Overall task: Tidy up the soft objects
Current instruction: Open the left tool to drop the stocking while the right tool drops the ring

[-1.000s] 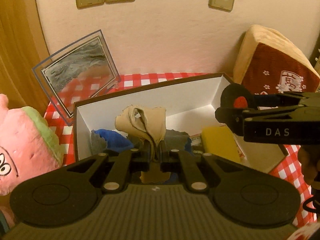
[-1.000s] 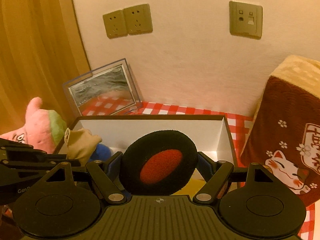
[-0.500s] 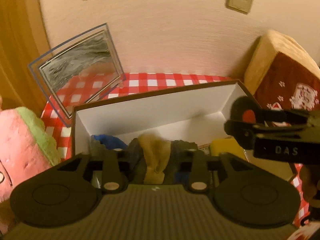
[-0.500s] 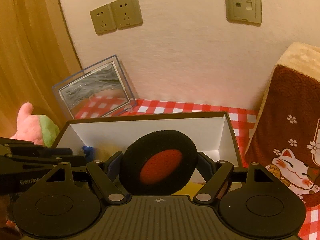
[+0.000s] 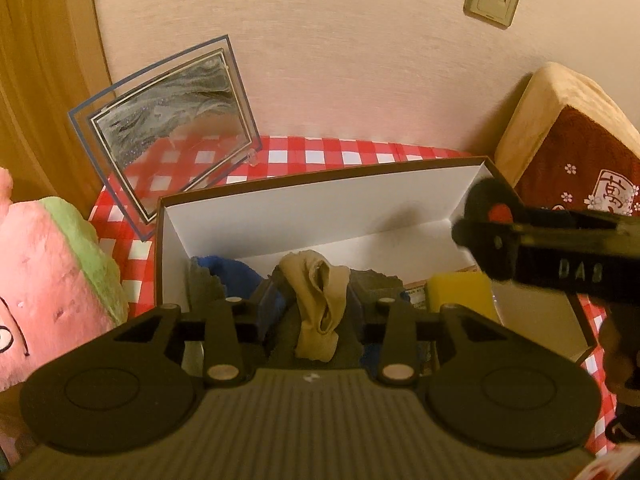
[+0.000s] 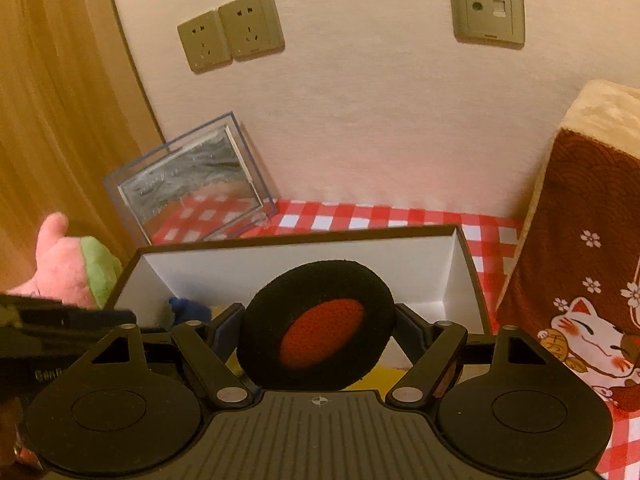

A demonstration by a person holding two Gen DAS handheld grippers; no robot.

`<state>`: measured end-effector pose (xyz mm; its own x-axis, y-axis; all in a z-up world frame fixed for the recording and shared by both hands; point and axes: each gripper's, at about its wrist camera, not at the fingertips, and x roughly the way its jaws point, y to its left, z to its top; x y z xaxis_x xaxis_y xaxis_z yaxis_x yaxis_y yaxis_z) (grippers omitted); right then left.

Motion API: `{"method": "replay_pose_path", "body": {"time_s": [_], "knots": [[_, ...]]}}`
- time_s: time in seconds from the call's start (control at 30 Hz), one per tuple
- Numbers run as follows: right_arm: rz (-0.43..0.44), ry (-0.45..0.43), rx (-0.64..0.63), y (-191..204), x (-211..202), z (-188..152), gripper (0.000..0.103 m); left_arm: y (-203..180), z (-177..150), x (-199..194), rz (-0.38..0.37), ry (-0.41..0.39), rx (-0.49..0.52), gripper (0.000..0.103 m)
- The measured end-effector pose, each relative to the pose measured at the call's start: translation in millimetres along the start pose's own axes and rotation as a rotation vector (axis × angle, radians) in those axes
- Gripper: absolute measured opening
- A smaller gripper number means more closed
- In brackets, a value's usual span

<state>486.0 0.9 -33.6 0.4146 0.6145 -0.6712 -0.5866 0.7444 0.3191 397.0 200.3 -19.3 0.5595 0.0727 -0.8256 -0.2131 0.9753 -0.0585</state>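
Note:
My left gripper (image 5: 316,300) is open over the left part of a white box with a brown rim (image 5: 320,178). A beige sock (image 5: 318,304) lies loose between its fingers on grey and blue cloths (image 5: 224,272) inside the box. A yellow sponge (image 5: 460,292) lies further right in the box. My right gripper (image 6: 316,328) is shut on a round black foam pad with a red centre (image 6: 320,336) and holds it above the box's right part (image 6: 460,252). It also shows in the left wrist view (image 5: 488,220).
A glass picture frame (image 5: 168,128) leans on the wall behind the box. A pink and green plush toy (image 5: 52,276) sits left of it. A brown and cream cushion (image 5: 576,148) stands at the right. A red checked cloth (image 5: 340,156) covers the table.
My left gripper lowered the beige sock into the box and opened, so the sock now lies loose on the cloths. My right gripper kept hold of the foam pad and shifted slightly.

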Motion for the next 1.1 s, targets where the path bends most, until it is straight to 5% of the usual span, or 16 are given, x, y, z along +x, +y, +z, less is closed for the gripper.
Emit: {"method": "replay_pose_path", "body": {"time_s": [0.2,0.47,1.1], "knots": [[0.018,-0.074,0.069,-1.3,-1.6,12.8,0.095,0.6,-3.5,-2.6,-0.004,0.000,-0.006,0.041],[0.044,-0.102,0.082,-6.8,-15.3,15.9,0.096,2.6,-9.2,-10.2,-0.002,-0.002,-0.031,0.043],[0.021,-0.048,0.136,-35.7,-69.3,-36.3,0.096,-14.9,-30.0,-48.5,-0.009,-0.031,-0.008,0.045]]}}
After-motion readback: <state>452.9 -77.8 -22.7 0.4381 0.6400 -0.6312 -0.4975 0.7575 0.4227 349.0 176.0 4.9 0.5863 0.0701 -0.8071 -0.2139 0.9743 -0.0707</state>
